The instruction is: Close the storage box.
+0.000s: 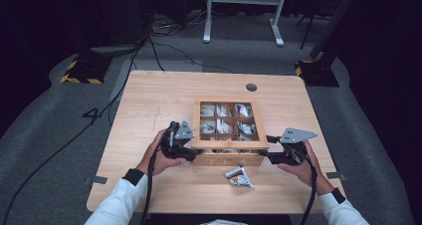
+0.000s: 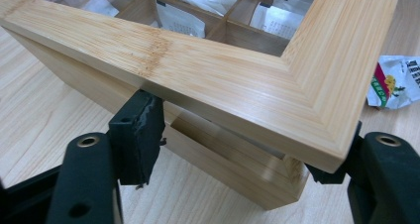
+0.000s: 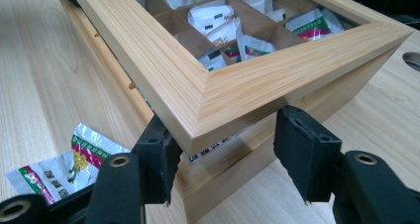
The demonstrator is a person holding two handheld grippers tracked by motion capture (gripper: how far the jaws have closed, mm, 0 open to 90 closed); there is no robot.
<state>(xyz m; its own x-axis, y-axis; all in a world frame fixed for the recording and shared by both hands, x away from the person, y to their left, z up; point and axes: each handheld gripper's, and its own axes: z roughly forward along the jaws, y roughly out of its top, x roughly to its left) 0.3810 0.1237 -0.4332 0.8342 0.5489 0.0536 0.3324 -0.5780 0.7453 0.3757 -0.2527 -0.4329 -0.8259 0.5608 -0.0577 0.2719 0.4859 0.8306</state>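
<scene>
High view: a wooden box point(image 1: 229, 130) with a framed lid point(image 1: 230, 146) stands at the middle of the desk point(image 1: 149, 105). The left tongs point(image 1: 191, 153) are at the box's near left corner and the right tongs point(image 1: 266, 153) at its near right corner, each held in a hand. Through the lid, compartments with sachets point(image 1: 222, 125) can be seen. One loose packet point(image 1: 239, 177) lies on the desk just in front of the box, between the two forearms. Judging from this, the lid is being raised or lowered at its front edge; the loose packet is not yet in the box, so the work seems to be at an early or middle point.

Left gripper view: the lid point(image 2: 237, 80) is lifted off the box point(image 2: 233, 172) at this corner, with a gap beneath it. The left tongs point(image 2: 237, 149) straddle the lid's corner, one jaw against its underside edge and the other at the far side; they look clamped on the lid. The packet point(image 2: 396, 83) lies beyond the box corner on the desk point(image 2: 44, 125).

Right gripper view: the right tongs point(image 3: 225, 149) stand on either side of the lid point(image 3: 208, 92) corner, jaws apart. The left jaw touches the lid edge, while the right one sits slightly off it, so I cannot tell whether they grip. The box point(image 3: 237, 174) is below, and the packet point(image 3: 69, 167) is on the desk point(image 3: 44, 75) just beside the left jaw.
</scene>
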